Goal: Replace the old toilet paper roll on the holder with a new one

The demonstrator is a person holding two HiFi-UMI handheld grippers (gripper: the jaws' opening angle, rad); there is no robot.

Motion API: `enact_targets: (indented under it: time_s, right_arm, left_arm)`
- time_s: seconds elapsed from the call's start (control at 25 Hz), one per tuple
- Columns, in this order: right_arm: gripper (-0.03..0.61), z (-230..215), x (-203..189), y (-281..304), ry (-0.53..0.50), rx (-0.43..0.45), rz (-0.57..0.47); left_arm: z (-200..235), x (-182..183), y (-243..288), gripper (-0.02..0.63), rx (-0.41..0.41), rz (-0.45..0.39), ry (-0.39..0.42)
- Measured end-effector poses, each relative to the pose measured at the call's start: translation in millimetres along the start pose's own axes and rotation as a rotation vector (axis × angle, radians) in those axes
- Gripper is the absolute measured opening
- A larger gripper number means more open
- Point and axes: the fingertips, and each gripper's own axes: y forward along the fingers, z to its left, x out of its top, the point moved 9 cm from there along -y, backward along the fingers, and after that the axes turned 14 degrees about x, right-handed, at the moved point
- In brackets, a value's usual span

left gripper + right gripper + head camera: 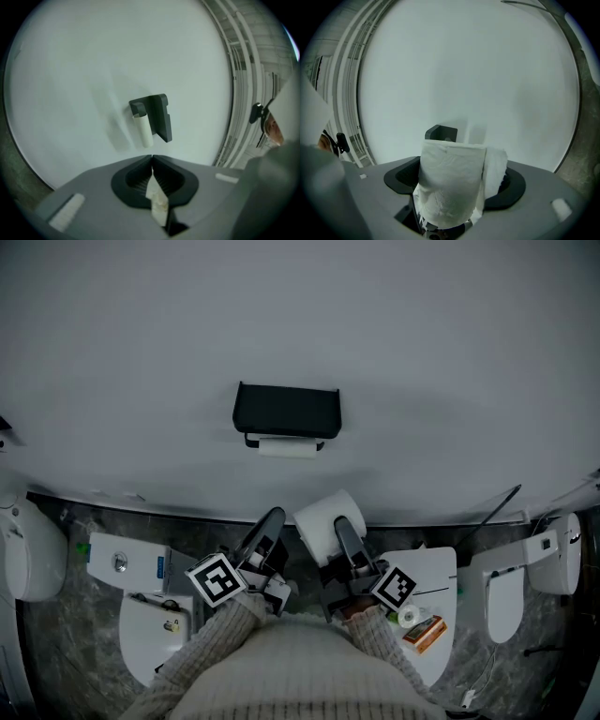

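Observation:
A black holder (286, 412) hangs on the white wall, with a thin old roll (288, 448) on its bar underneath. In the left gripper view the holder (158, 116) and the old roll (142, 129) lie straight ahead, some way off. My left gripper (272, 518) is shut, and a small white paper scrap (157, 199) is pinched between its jaws. My right gripper (343, 527) is shut on a full new roll (327, 522). In the right gripper view the new roll (451, 186) fills the jaws and hides most of the holder (440, 132).
White toilets stand on the dark stone floor at far left (28, 549) and far right (514, 594). White ceramic parts (127, 563) lie below left. A white slab (436, 577) at the right carries small items (424, 629). A thin dark rod (489, 516) leans against the wall.

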Motion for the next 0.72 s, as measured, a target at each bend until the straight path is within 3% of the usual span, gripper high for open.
enact_targets:
  time_s: [0.08,0.2,0.36,0.72]
  right_arm:
    - [0.391,-3,8,3,-0.003,-0.001,0.006]
    - [0.391,-7,16,4,-0.009,0.0,0.001]
    - [0.391,-13,21,4,0.002,-0.014,-0.026]
    - [0.391,-23,22,27,0.02,-0.02,-0.046]
  left_arm:
    - [1,-2,6,-0.005,0.004,-0.016,-0.047]
    - [4,0,11,-0.005,0.009,-0.034,-0.037]
    - [4,1,18,-0.005,-0.002,-0.027,-0.098]
    - [5,22,43,0.035,-0.011,-0.014,-0.099]
